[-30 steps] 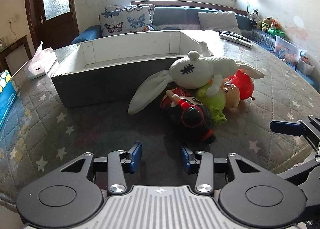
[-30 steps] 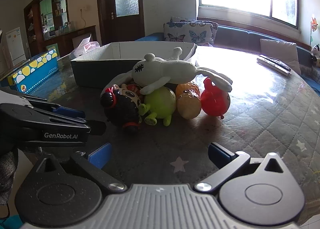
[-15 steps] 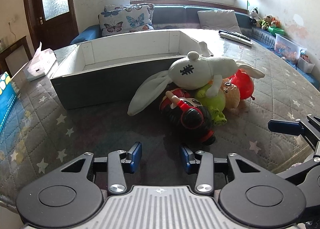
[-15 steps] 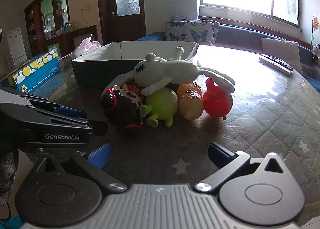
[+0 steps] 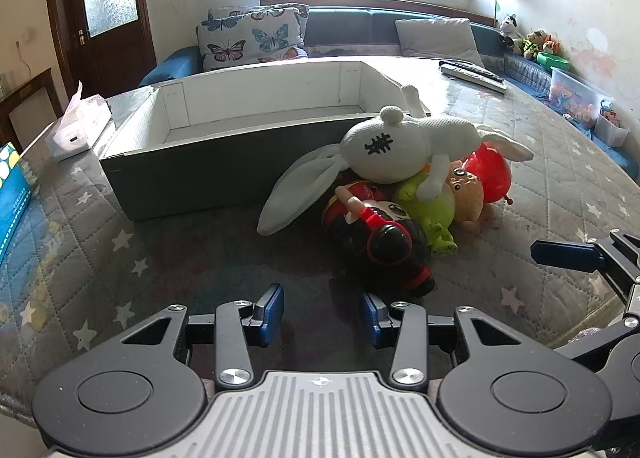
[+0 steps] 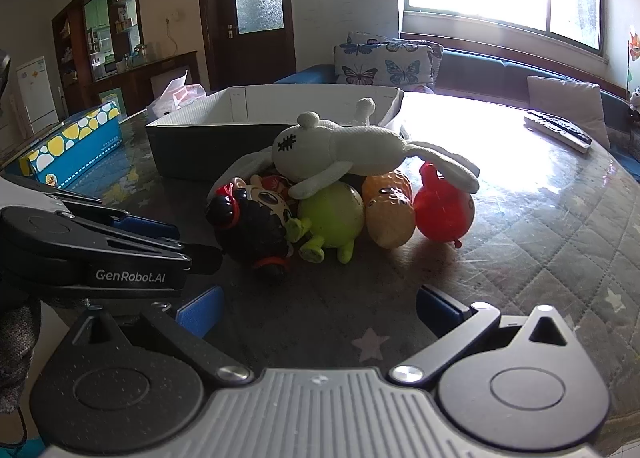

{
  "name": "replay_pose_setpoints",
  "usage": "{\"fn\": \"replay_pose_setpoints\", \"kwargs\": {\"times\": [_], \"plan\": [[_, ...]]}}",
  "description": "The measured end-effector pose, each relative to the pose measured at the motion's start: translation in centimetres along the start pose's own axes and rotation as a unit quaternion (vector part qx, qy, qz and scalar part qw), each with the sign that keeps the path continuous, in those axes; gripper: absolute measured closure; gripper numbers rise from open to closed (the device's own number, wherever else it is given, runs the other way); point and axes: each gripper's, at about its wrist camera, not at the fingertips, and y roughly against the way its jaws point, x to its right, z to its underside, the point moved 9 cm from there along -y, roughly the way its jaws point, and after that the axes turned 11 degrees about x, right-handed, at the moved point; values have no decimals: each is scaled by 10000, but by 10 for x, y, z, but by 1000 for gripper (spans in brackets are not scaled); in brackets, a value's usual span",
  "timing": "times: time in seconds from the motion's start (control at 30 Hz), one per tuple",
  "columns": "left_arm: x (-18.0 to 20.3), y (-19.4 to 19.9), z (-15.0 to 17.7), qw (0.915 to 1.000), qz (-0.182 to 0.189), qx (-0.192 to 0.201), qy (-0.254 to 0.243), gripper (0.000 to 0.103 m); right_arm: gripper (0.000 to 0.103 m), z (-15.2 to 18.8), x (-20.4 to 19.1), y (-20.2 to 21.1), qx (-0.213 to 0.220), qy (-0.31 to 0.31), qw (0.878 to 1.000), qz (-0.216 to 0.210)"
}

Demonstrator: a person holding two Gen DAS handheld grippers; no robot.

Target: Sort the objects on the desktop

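Note:
A pile of toys lies on the quilted table in front of an open grey box (image 5: 224,162) (image 6: 208,146) with white inner walls. A white plush rabbit (image 5: 404,146) (image 6: 352,150) lies on top of a black-and-red doll (image 5: 380,242) (image 6: 252,226), a green toy (image 5: 432,206) (image 6: 332,214), an orange toy (image 5: 468,194) (image 6: 390,214) and a red toy (image 5: 492,174) (image 6: 444,210). My left gripper (image 5: 322,312) is open and empty, just short of the black doll. My right gripper (image 6: 318,308) is open wide and empty, near the table's front edge.
A tissue pack (image 5: 76,126) and a blue spotted box (image 6: 72,146) lie at the table's left. Remote controls (image 5: 474,74) (image 6: 558,132) lie at the far right. The table's front right edge (image 5: 580,322) is close to the right gripper. A sofa with cushions stands behind.
Both grippers have crept slightly forward toward the toy pile. Their jaws stand as before and the toys have not moved.

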Motion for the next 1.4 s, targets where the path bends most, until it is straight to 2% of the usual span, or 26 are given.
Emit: {"fn": "replay_pose_setpoints", "kwargs": {"times": [0.53,0.8,0.93,1.17,1.4], "plan": [[-6,6,-10,9999,129,27,90,60,0,-8,-2,-4,65,1,9999,-77],[-12,16,-30,9992,226,254,195,60,1,-20,0,-4,188,-29,9997,-124],[-15,13,-36,9990,260,280,230,62,5,-25,2,-6,206,-35,9997,-135],[-22,2,-50,9981,384,396,278,66,6,-37,10,-7,311,-51,9995,-79],[-24,-16,-61,9963,705,393,290,67,6,-56,20,-13,441,-8,9990,15]]}}
